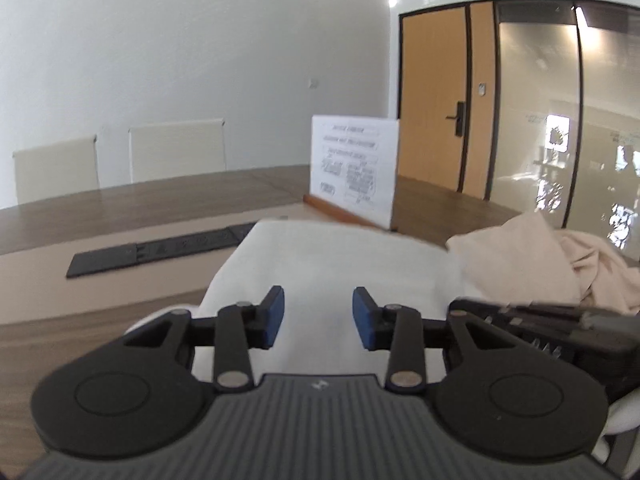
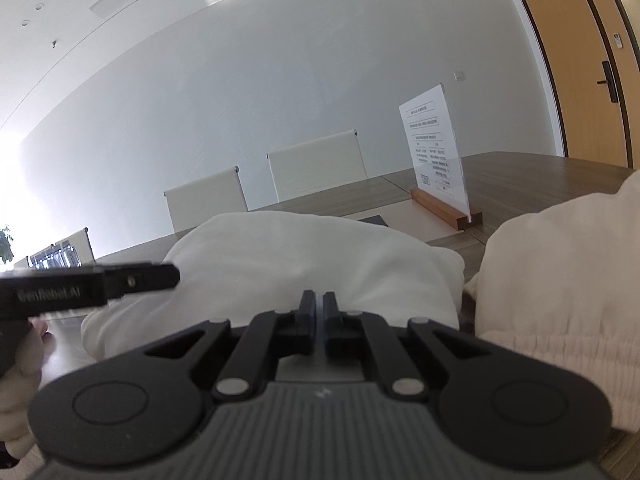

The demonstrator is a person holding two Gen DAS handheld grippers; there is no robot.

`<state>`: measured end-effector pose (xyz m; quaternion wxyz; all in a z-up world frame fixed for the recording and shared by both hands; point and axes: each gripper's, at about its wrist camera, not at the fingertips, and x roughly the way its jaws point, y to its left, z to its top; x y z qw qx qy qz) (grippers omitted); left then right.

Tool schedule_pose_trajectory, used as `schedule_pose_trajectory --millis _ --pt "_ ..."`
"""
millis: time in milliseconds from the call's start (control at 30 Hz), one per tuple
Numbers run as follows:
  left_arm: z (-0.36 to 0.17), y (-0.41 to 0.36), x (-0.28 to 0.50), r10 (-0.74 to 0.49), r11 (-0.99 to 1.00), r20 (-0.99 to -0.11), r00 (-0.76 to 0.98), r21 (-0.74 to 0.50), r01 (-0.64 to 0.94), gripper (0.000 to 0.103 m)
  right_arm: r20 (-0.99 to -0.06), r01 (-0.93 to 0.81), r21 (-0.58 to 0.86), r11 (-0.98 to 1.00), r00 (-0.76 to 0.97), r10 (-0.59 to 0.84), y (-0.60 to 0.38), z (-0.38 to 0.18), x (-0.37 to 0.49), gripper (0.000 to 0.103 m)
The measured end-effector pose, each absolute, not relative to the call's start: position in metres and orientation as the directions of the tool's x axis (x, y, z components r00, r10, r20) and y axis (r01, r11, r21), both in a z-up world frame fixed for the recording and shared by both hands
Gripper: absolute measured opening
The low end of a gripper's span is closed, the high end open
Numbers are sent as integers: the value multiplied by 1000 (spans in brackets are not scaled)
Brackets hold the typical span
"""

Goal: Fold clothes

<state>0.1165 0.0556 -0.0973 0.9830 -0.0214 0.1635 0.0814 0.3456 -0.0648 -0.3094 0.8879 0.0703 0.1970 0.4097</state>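
White garment (image 1: 340,264) lies ahead of the spread left fingers (image 1: 319,317); right fingers (image 2: 319,322) press together, whether pinching cloth unclear; fold stage unsettled.

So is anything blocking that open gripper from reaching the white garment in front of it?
Nothing visible does. The left gripper hangs open right over the white garment, with only bare cloth between its blue pads. The beige garment lies off to the side.

A printed sign (image 1: 354,162) in a wooden base (image 1: 340,210) was set upright mid-table (image 1: 140,200), beside a black power strip panel (image 1: 160,250). Two white chairs (image 2: 316,166) were ranged along the table's far edge, and an orange door (image 1: 434,92) was shut.
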Motion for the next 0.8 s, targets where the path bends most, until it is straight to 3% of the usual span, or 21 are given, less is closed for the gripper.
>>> schedule_pose_trajectory --millis 100,133,200,300,467,533,800 --pt "-83 52 135 90 992 -304 948 -59 -113 36 -290 -697 268 666 600 745 -62 -318 346 3" --pt "-87 54 146 90 989 -345 934 -80 -125 36 -289 -696 256 671 607 740 -61 -319 344 3" --pt "-98 57 159 101 983 -389 916 -103 -152 36 -290 -697 233 678 616 732 -63 -263 329 4" --pt "-118 56 159 140 975 -386 912 -105 -194 38 -292 -702 238 671 607 739 -60 -245 319 6" --pt "-151 54 159 205 958 -383 901 -109 -264 38 -265 -723 251 644 588 764 -61 -240 311 23" --pt "-155 53 146 219 953 -337 916 -127 -275 38 -249 -729 245 639 590 768 -61 -240 303 27" --pt "-149 57 153 212 961 -329 920 -102 -258 38 -217 -698 208 685 650 728 -61 -228 277 37"
